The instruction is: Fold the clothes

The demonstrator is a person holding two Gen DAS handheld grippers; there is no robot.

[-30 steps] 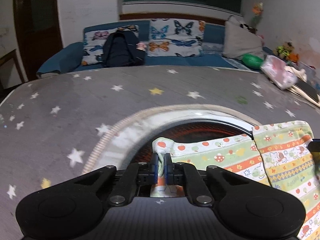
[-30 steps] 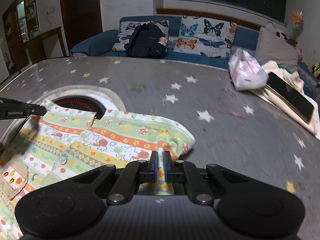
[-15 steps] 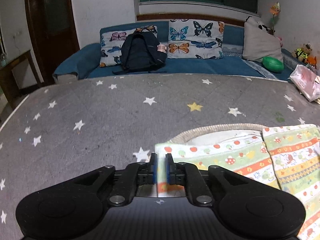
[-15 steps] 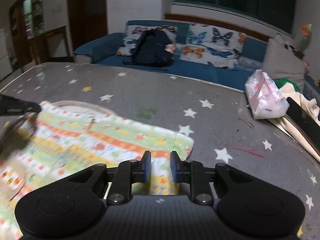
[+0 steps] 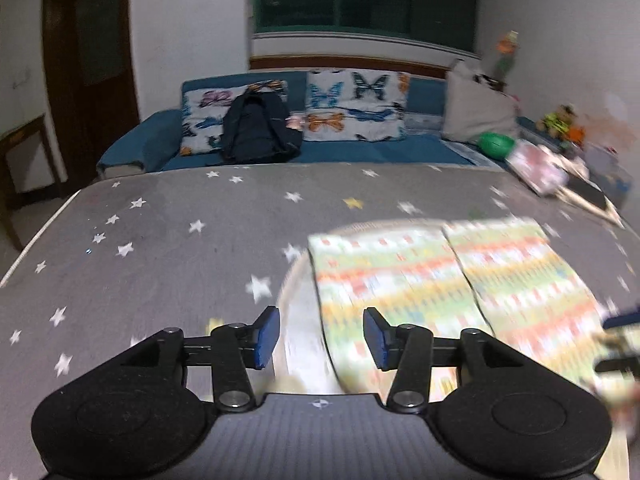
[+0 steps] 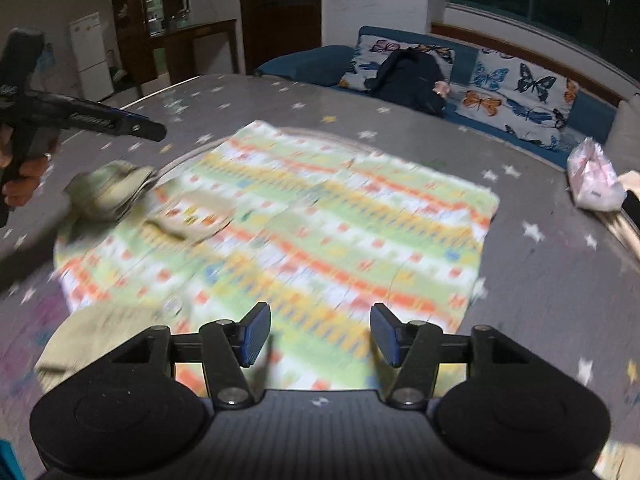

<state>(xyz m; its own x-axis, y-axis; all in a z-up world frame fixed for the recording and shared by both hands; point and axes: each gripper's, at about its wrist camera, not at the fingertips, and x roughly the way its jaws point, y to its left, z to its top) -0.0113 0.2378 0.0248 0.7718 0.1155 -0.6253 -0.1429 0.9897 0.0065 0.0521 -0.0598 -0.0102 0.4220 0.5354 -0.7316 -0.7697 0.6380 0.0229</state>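
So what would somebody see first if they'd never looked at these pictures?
Probably the bright striped garment lying flat in the middle of the grey starry mat. Next, the open right tongs hovering over its near edge. Behind it sits a blue sofa with butterfly cushions and a dark backpack.

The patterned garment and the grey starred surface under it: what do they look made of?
The patterned garment looks like soft woven or knit cloth, matte, printed in green, orange and yellow bands; it lies limp and flat with a fold seam, though blur hides the weave. The grey starred surface looks like a matte fabric or foam mat with printed stars; which one is unclear.
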